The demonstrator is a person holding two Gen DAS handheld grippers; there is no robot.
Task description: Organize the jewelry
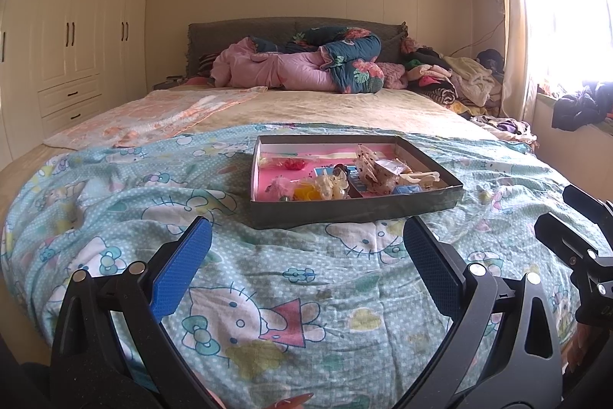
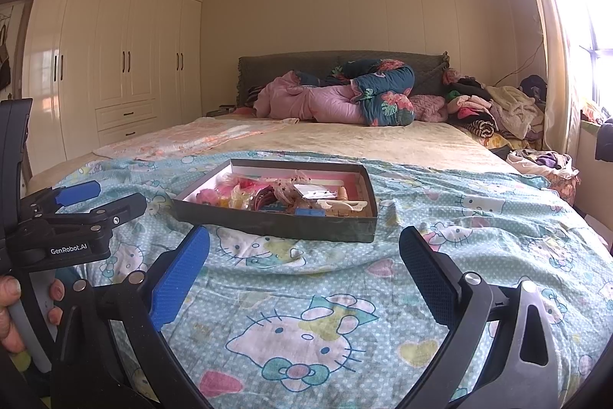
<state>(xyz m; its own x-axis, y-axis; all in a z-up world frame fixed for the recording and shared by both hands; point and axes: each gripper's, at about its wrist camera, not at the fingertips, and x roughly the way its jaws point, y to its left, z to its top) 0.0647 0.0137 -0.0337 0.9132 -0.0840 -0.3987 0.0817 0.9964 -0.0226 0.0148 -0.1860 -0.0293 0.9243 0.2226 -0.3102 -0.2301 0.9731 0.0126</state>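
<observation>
A shallow dark box (image 1: 356, 209) with a pink bottom lies on the blue cartoon-cat quilt (image 1: 268, 294) on the bed. It holds several small jewelry pieces and hair clips, some in clear bags (image 1: 373, 171). The box also shows in the right wrist view (image 2: 276, 223), with its pile of trinkets (image 2: 291, 196). My left gripper (image 1: 306, 236) is open and empty, just short of the box's near wall. My right gripper (image 2: 304, 244) is open and empty, also just in front of the box. Each gripper shows in the other's view, the left one at the left edge (image 2: 103, 196).
A folded pink and floral duvet (image 1: 306, 68) lies at the headboard. A pile of clothes (image 1: 459, 79) sits at the bed's far right. A peach blanket (image 1: 153, 117) covers the left side. White wardrobes (image 1: 76, 45) line the left wall; a bright window is on the right.
</observation>
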